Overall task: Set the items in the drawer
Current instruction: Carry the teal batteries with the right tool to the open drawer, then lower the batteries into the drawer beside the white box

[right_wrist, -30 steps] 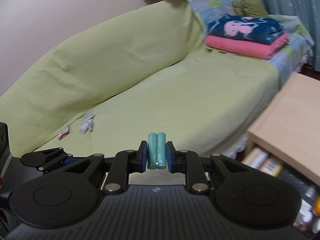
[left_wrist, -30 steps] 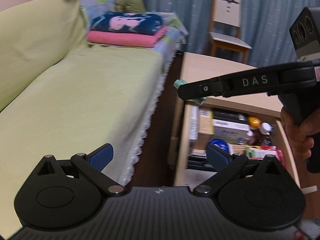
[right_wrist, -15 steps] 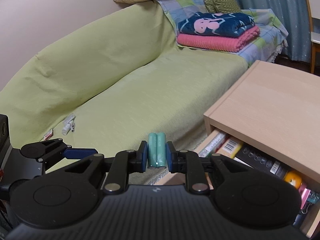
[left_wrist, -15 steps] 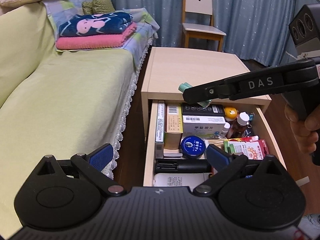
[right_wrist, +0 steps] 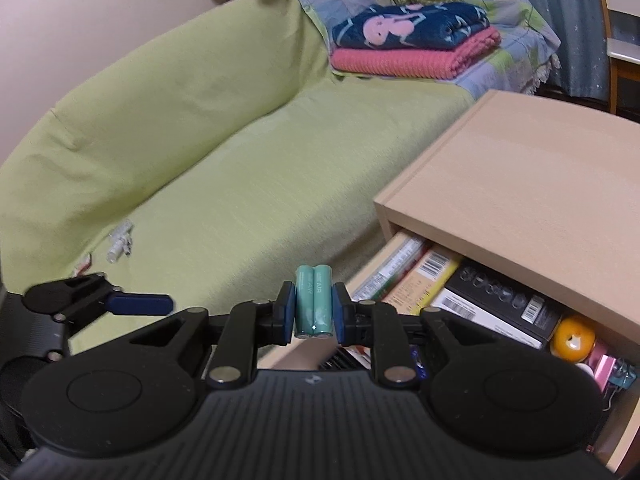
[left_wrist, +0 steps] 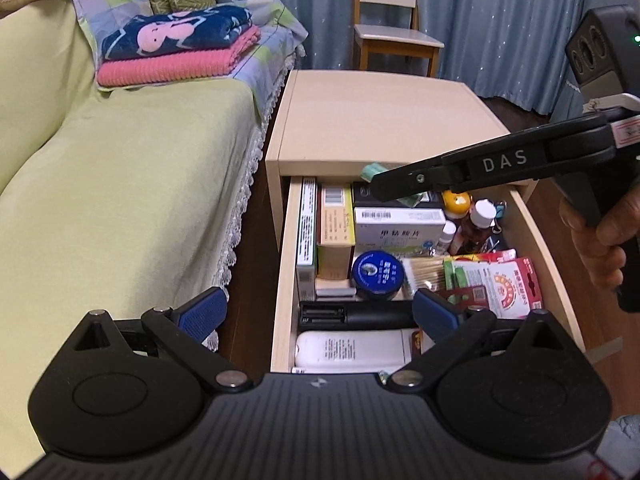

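Observation:
Two teal batteries [right_wrist: 314, 300] stand side by side, pinched in my right gripper [right_wrist: 314, 314], which is shut on them. In the left wrist view that gripper [left_wrist: 384, 184] hangs over the back of the open drawer [left_wrist: 285, 272], the batteries [left_wrist: 372, 171] poking out at its tip. The drawer is pulled out of a light wooden cabinet [left_wrist: 376, 120] and is packed with boxes, a blue tin [left_wrist: 378, 274], bottles and red packets. My left gripper [left_wrist: 316, 310] is open and empty, low over the drawer's front left corner. A hand [left_wrist: 600, 236] holds the right gripper's handle.
A green-covered sofa [left_wrist: 120, 184] runs along the cabinet's left, with folded pink and navy blankets [left_wrist: 176, 52] at its far end. A wooden chair [left_wrist: 396, 36] and blue curtains stand behind the cabinet. Small white and red bits [right_wrist: 118, 242] lie on the sofa seat.
Both grippers have swung right from the sofa toward the cabinet, bringing the whole open drawer into view. The right gripper has stayed shut on the batteries and now sits above the drawer.

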Tool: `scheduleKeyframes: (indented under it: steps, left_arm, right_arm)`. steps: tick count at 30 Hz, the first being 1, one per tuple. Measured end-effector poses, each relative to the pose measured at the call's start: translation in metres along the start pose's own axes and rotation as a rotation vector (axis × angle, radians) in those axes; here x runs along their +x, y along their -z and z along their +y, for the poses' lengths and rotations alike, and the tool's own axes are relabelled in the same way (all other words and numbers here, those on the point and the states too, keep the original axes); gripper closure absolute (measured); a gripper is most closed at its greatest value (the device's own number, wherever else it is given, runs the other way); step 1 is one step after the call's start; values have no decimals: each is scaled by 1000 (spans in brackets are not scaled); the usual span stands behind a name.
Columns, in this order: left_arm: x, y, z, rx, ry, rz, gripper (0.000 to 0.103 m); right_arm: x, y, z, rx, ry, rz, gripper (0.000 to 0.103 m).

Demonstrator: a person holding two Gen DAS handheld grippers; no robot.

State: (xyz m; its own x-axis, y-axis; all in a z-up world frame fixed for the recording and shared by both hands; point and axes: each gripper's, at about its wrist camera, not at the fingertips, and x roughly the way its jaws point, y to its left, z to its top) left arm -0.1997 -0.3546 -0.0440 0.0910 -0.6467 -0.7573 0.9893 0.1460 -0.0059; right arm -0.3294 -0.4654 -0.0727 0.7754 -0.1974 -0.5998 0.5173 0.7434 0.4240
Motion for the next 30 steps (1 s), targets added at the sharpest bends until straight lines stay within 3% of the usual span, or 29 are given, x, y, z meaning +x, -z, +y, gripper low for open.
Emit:
scheduleKeyframes:
  steps: [18, 30]
  left_arm:
    - [11, 12, 0, 66, 27, 33, 3]
    - [18, 19, 11, 69, 14, 64, 3]
  right_arm:
    - [63, 32, -18, -187, -38, 204, 86]
    - [95, 47, -16, -307, -79, 283, 86]
